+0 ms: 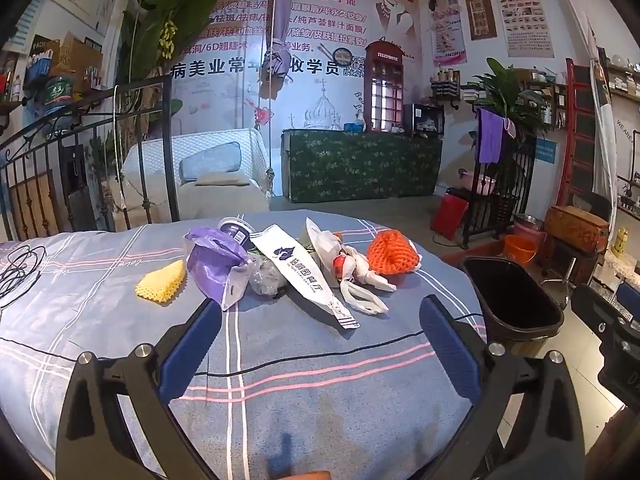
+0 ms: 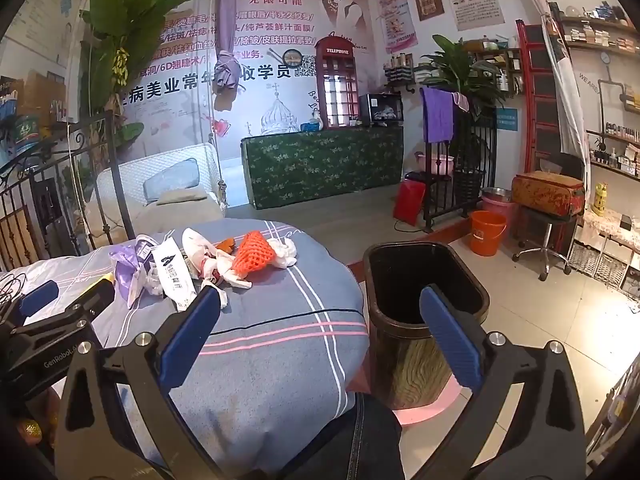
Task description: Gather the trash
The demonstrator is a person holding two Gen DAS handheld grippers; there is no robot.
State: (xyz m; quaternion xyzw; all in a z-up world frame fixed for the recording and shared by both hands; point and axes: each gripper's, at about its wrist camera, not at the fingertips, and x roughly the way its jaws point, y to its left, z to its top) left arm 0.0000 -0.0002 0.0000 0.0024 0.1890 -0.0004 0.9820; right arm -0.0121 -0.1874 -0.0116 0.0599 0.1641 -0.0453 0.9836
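Trash lies on a blue striped bed cover: a yellow foam net, a purple plastic bag, a white paper sleeve, crumpled white bags, an orange foam net and a round tub. A black bin stands on the floor right of the bed, also in the right wrist view. My left gripper is open and empty, short of the pile. My right gripper is open and empty, between bed edge and bin. The orange net shows there too.
A black cable lies on the bed's left. An iron bed frame stands behind. An orange bucket, a stool and shelves stand on the right floor. My left gripper's body shows at left.
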